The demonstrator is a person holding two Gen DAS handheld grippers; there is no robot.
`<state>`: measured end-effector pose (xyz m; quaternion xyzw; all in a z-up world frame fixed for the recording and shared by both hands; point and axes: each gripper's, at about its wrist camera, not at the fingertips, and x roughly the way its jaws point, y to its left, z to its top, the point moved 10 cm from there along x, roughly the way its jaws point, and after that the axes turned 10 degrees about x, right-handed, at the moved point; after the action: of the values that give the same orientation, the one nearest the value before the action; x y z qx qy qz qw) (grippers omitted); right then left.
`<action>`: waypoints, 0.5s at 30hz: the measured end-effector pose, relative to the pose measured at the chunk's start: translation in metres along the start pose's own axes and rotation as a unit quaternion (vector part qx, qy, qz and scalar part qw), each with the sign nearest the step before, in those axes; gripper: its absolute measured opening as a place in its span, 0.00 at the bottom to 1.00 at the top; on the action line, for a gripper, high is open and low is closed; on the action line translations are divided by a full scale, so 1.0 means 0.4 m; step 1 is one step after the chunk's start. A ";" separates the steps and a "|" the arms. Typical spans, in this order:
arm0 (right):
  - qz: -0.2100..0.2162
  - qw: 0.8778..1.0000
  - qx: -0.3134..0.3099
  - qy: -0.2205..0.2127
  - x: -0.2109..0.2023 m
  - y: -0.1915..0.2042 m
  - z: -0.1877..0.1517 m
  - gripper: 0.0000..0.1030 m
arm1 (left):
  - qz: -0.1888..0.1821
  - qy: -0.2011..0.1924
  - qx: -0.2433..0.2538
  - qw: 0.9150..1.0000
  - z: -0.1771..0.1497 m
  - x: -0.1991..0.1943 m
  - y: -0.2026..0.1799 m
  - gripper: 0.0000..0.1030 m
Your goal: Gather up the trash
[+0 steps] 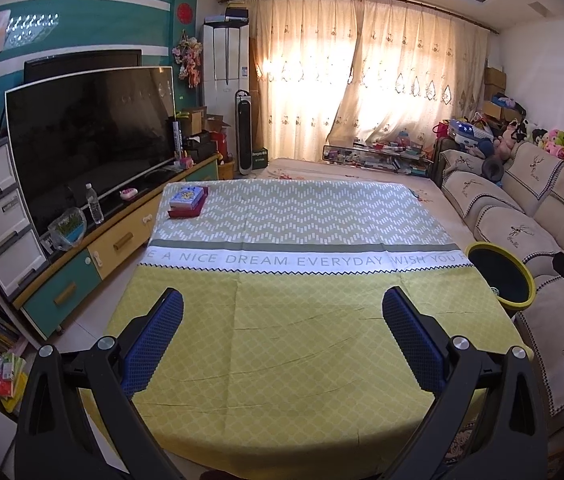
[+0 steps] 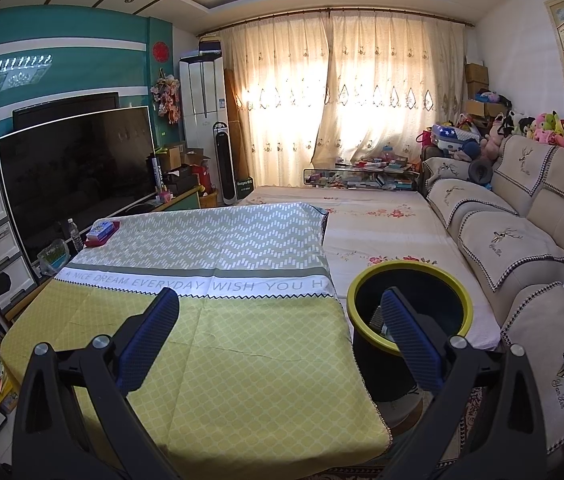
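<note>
Above one tablecloth (image 1: 282,332), two grippers' fingers (image 1: 170,324) (image 2: 406,328) gape empty; one bin (image 2: 412,270).

Left gripper (image 1: 282,344): black plastic frame filling lower frame, two triangular cut-out arms, silver round screws at pivots, fingers (image 1: 158,340) faced with blue dimpled rubber pads. Right gripper (image 2: 282,344): matching black frame, silver screws, blue textured pads (image 2: 412,344), lower centre of frame.
</note>
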<state>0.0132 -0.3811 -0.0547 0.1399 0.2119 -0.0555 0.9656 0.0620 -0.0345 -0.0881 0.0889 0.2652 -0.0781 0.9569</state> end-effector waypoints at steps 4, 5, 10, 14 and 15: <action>0.001 1.000 0.000 0.001 0.001 0.000 -0.002 0.93 | -0.002 -0.003 0.002 1.000 -0.004 0.012 -0.007 0.95; 0.001 1.000 0.000 0.002 0.004 -0.001 -0.005 0.93 | -0.003 -0.001 0.001 1.000 -0.004 0.017 -0.007 0.95; -0.001 1.000 -0.002 0.008 0.024 -0.003 -0.008 0.93 | -0.003 0.015 0.000 1.000 -0.012 0.043 -0.011 0.95; -0.008 1.000 -0.014 0.013 0.062 0.005 -0.007 0.93 | -0.011 0.036 -0.007 0.999 -0.013 0.100 0.005 0.95; -0.010 1.000 -0.018 0.014 0.078 0.009 -0.003 0.93 | -0.011 0.040 -0.009 0.999 -0.008 0.119 0.012 0.95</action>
<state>0.0415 -0.3790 -0.0680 0.1206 0.2281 -0.0596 0.9643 0.1017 -0.0338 -0.1151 0.0807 0.3051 -0.0824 0.9453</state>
